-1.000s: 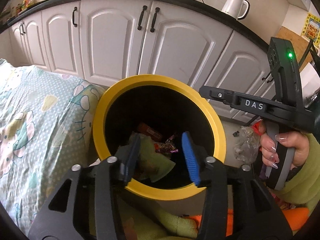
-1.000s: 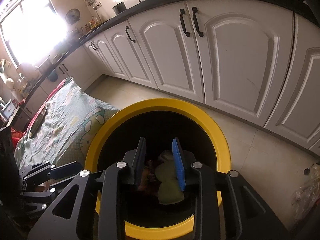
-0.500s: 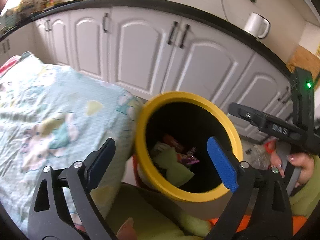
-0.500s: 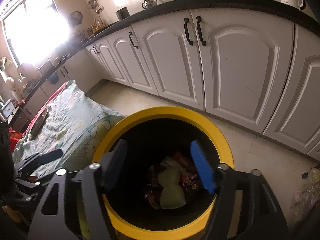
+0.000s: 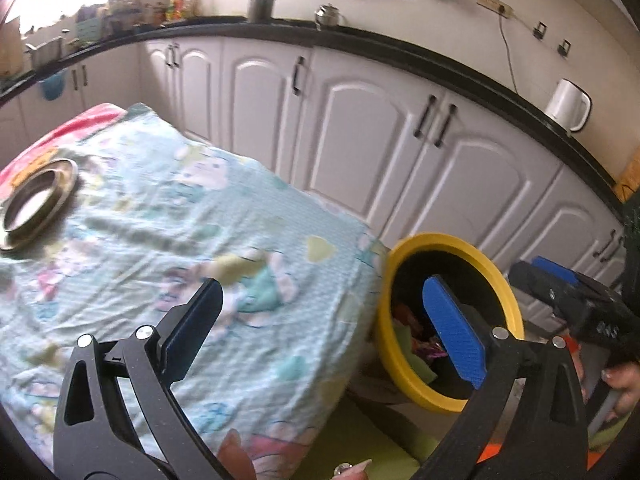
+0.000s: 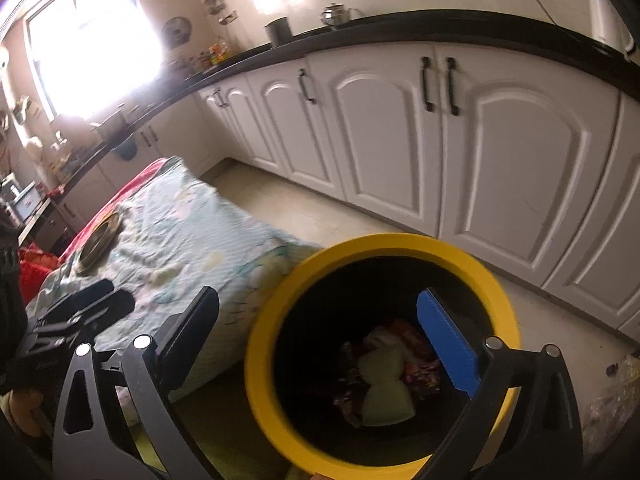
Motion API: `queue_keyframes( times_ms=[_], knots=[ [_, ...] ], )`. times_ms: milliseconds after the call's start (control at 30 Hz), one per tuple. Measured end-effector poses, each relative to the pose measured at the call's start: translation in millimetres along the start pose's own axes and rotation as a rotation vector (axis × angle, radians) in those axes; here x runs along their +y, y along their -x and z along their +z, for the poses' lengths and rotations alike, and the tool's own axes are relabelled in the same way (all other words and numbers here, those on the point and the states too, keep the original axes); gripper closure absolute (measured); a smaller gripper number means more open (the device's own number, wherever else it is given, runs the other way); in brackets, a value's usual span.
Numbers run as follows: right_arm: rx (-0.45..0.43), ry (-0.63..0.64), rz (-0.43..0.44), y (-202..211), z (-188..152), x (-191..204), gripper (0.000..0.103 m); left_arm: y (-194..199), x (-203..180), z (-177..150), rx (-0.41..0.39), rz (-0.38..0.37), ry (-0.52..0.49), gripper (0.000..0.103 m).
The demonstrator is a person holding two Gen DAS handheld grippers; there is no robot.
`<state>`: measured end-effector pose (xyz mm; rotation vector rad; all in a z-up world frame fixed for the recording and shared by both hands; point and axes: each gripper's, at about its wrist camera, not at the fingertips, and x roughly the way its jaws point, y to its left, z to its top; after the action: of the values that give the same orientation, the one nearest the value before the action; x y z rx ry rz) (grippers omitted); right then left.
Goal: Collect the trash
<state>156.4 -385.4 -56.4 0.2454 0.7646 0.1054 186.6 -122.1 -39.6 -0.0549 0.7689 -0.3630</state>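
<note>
1. Trash [image 6: 384, 384] lies at the bottom of the yellow bin [image 6: 360, 240]: a pale green wad with red and purple wrappers around it.
2. In the right wrist view the yellow bin fills the 5 o'clock part of the picture, and we look straight down into its black inside.
3. In the left wrist view the yellow bin [image 5: 496, 276] sits at 4 o'clock, just beside the edge of the bed [image 5: 160, 216].
4. The left hand-held gripper [image 5: 320, 332] has its two fingers spread wide, with nothing between them. It hangs over the corner of the bed, and its blue finger is in front of the bin.
5. The right hand-held gripper [image 6: 324, 340] is spread wide too and holds nothing. Its blue finger is over the bin's mouth and its black finger is over the bed side.
6. The bed has a light blue cartoon sheet, and a round metal plate [image 5: 36, 204] rests on it at 9 o'clock in the left wrist view.
7. White cupboards [image 6: 500, 168] with black handles run behind the bin, under a black tabletop [image 5: 360, 40].
8. A white kettle [image 5: 568, 106] stands on that tabletop at 2 o'clock in the left wrist view.
</note>
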Motion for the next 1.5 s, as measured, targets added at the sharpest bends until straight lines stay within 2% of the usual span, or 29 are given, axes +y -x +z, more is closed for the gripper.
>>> queue_keyframes(
  times_ms=[133,300,433,633,733,900,1000,1100,1267,1500],
  knots=[
    [0.004,0.031,0.006,6.8,0.6,30.6,0.006,16.2,13.0,1.0,-0.030,0.033,0.013,0.011],
    [-0.031,0.017,-0.020,18.7,-6.7,55.0,0.006,37.2,17.4,-5.6,-0.069,0.074,-0.010,0.011],
    [-0.101,0.035,-0.062,32.2,-17.3,69.2,0.006,53.3,16.6,-14.5,-0.108,0.091,-0.030,0.011],
    [-0.276,0.158,-0.149,55.5,-39.4,91.2,0.006,76.7,9.5,-26.6,-0.167,0.116,-0.051,0.011],
    [-0.314,0.176,-0.153,63.9,-48.2,95.6,0.006,92.5,7.6,-35.1,-0.222,0.141,-0.068,0.011],
    [-0.294,0.140,-0.127,68.6,-62.5,93.4,0.006,108.9,8.3,-54.5,-0.274,0.158,-0.071,0.011],
    [-0.280,0.142,-0.137,70.8,-78.8,93.3,0.006,112.6,12.6,-66.3,-0.272,0.157,-0.048,0.011],
    [-0.331,0.160,-0.140,80.5,-86.0,98.3,0.006,114.3,15.5,-73.2,-0.276,0.158,-0.040,0.011],
    [-0.365,0.186,-0.126,86.2,-91.0,104.6,0.006,119.5,15.3,-75.2,-0.295,0.171,-0.049,0.011],
    [-0.362,0.187,-0.127,87.5,-92.2,106.5,0.006,122.6,16.3,-75.2,-0.302,0.161,-0.042,0.011]
  ],
)
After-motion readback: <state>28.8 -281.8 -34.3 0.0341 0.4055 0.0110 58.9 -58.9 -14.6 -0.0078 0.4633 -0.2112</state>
